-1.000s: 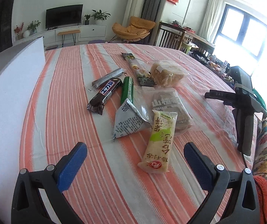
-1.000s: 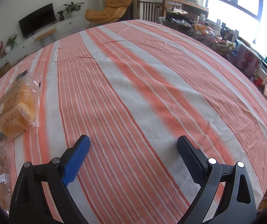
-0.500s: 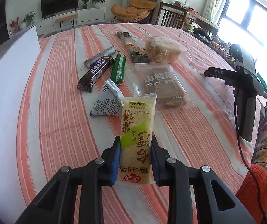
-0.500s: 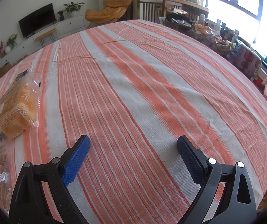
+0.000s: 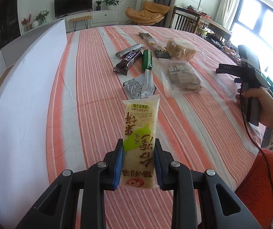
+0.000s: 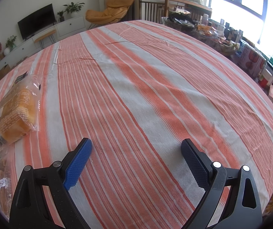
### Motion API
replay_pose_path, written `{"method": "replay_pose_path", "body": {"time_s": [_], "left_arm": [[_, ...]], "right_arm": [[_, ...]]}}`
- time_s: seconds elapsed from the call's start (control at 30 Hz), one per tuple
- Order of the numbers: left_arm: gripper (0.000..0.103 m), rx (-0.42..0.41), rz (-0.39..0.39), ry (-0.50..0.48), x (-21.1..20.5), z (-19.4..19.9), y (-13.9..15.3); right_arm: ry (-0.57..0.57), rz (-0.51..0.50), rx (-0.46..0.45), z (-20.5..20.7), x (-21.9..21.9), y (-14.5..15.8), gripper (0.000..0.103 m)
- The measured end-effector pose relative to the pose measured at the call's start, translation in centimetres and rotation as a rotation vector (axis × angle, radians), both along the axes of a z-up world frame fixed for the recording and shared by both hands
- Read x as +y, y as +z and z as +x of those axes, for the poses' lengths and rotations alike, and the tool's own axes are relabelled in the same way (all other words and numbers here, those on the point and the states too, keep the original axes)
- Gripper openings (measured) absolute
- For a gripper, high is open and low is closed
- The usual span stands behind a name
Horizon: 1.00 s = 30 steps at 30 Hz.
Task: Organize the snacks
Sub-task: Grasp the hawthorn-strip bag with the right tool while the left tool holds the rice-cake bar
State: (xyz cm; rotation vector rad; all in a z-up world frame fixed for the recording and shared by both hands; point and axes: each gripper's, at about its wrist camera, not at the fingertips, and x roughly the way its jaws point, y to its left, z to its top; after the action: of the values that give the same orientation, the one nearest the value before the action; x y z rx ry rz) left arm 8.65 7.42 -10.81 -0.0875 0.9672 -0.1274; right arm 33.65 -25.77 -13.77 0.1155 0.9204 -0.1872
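Left gripper (image 5: 138, 164) has its jaws clamped tight on the yellow-green rice cracker packet (image 5: 139, 139), lifted clear above the striped bench (image 5: 90, 87), white board (image 5: 21, 103) alongside. Beyond it lie the silver wrapper (image 5: 140, 85), chocolate bar (image 5: 127, 61) and green bar (image 5: 147, 60). Right gripper (image 6: 136, 162) hovers, jaws wide apart, nothing between them, bread bag (image 6: 15, 110) off left.

Both grippers have black plastic frames with triangular cut-outs, silver screws at the joints and blue ribbed pads (image 6: 78, 161). The right gripper (image 5: 248, 76) carries a grey handle with a thin black cable (image 5: 258, 147). A cream cuff and fuzzy orange sleeve (image 5: 258, 177) show.
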Motion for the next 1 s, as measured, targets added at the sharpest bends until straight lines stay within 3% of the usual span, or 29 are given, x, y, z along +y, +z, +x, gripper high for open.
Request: {"method": "replay_pose_path", "body": {"time_s": [0.13, 0.2, 0.33, 0.43, 0.53, 0.67, 0.8, 0.9, 1.0], "left_arm": [[0.029, 0.017, 0.048, 0.062, 0.6, 0.2, -1.0], [0.031, 0.021, 0.073, 0.076, 0.7, 0.3, -1.4], [0.055, 0.013, 0.092, 0.078, 0.1, 0.5, -1.5], [0.057, 0.021, 0.121, 0.076, -0.4, 0.5, -1.7], [0.061, 0.011, 0.152, 0.082, -0.6, 0.4, -1.7], [0.068, 0.026, 0.148, 0.101, -0.2, 0.6, -1.8], [0.079, 0.032, 0.144, 0.122, 0.3, 0.9, -1.9], [0.081, 0.04, 0.13, 0.129, 0.6, 1.2, -2.0], [0.081, 0.045, 0.137, 0.113, 0.4, 1.2, -2.0]], "right_arm": [[0.047, 0.022, 0.052, -0.4, 0.4, 0.6, 0.092], [0.109, 0.125, 0.019, -1.8, 1.0, 1.5, 0.092], [0.308, 0.35, 0.08, -3.8, 6.0, 3.3, 0.092], [0.384, 0.412, 0.141, -4.0, 10.6, 4.2, 0.093], [0.387, 0.339, 0.168, -3.4, 14.9, 4.1, 0.094], [0.365, 0.206, 0.273, -2.4, 19.4, 1.2, 0.094], [0.435, -0.005, 0.237, -3.3, 22.8, -0.1, 0.097], [0.492, -0.004, 0.173, -3.6, 22.4, -0.3, 0.097], [0.561, -0.03, 0.204, -3.5, 22.0, -0.3, 0.093]]}}
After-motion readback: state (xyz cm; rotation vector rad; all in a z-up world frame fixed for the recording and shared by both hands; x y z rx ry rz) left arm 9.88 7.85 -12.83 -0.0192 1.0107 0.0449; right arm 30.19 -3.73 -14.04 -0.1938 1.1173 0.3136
